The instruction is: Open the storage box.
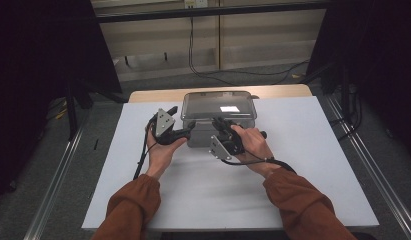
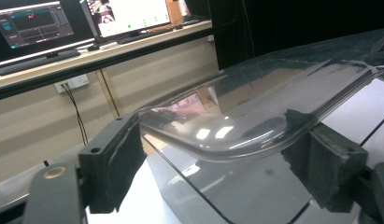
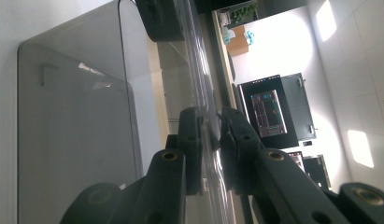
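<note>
White table [image 1: 303, 165]: unlabelled clear box [image 1: 219, 107], both tongs at rim.

Rust-brown sleeves [image 1: 135, 202] with gathered cuffs covered both forearms. The left gripper [image 1: 189, 129] and right gripper [image 1: 219, 125] were black, each topped by a grey three-cornered plate and trailing a black cable; brass-coloured screws marked the jaw arms.

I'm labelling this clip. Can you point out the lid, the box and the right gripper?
lid [image 1: 219, 104], high view, middle of its clear top.
box [image 3: 73, 126], right gripper view, its grey side wall.
right gripper [image 3: 216, 135], right gripper view, between its fingertips, clamped on the lid's edge.
</note>
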Tool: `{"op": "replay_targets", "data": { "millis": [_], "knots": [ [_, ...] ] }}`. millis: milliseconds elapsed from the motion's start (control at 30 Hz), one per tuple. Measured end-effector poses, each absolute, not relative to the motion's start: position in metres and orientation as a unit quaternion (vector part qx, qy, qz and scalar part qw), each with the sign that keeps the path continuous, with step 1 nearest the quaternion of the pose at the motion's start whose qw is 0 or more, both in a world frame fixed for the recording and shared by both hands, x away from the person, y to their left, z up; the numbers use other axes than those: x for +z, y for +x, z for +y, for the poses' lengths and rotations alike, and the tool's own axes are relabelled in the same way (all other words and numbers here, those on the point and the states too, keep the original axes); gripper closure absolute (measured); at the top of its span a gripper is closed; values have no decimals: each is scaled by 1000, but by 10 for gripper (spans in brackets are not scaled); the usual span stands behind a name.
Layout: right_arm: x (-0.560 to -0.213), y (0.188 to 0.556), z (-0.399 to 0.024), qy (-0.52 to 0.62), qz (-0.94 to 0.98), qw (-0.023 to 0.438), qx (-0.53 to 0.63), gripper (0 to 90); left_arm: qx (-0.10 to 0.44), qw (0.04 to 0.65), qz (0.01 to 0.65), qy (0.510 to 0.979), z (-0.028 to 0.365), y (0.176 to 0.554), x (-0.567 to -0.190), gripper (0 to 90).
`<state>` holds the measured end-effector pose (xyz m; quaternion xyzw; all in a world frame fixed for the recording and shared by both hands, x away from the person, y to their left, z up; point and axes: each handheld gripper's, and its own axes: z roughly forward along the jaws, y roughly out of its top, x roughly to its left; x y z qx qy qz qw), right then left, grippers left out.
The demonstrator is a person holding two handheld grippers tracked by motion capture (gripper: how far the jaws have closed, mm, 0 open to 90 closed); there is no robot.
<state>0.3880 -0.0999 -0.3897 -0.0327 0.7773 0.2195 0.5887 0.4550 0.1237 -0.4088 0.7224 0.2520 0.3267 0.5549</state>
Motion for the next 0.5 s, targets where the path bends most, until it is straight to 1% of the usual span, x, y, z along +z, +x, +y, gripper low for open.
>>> {"op": "replay_targets", "data": {
  "millis": [133,333,400,500],
  "knots": [
    [-389,388,-101,-25,778,585,228,772,326,556,247,723,121,454,-408,251],
    [-388,388,-107,10,781,571,254,718,322,553,242,729,121,454,-408,305],
    [-388,389,-111,26,782,565,262,689,322,552,242,730,121,455,-408,308],
    [-390,390,-120,57,781,553,285,621,323,552,243,730,122,455,-408,318]
  ]
}}
